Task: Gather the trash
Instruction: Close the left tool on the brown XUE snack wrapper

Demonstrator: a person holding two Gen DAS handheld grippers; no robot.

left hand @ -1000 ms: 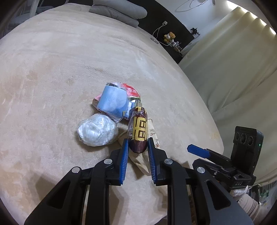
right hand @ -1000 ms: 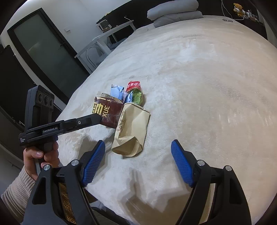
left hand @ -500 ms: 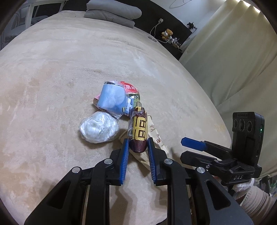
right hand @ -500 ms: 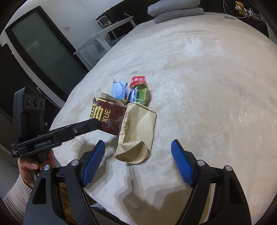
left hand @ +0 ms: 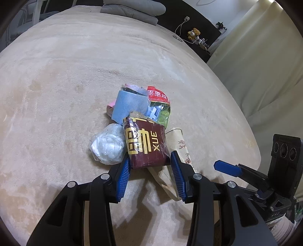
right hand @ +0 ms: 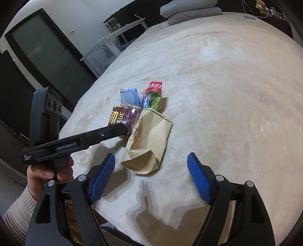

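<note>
**K:** Left gripper (left hand: pixel 149 171) status?

**M:** Blue pads sit on either side of the maroon packet (left hand: pixel 145 143) at its near end. Can't tell whether they actually clamp it. Packet lies on the bed (left hand: pixel 66 75), near the foot edge.

**K:** Right gripper (right hand: pixel 149 181)?

**M:** Jaws wide apart, nothing between them. It hovers over the foot edge, facing the tan paper bag (right hand: pixel 149 140).

**K:** Rest of the pile?

**M:** White crumpled wad (left hand: pixel 107 146) touching the packet's left side. Blue wrapper (left hand: pixel 128 105) and red-green snack bag (left hand: pixel 159 106) just behind it. Tan bag lies right of the packet, partly under it. Grey pillows (left hand: pixel 132 9) at the head edge.
</note>
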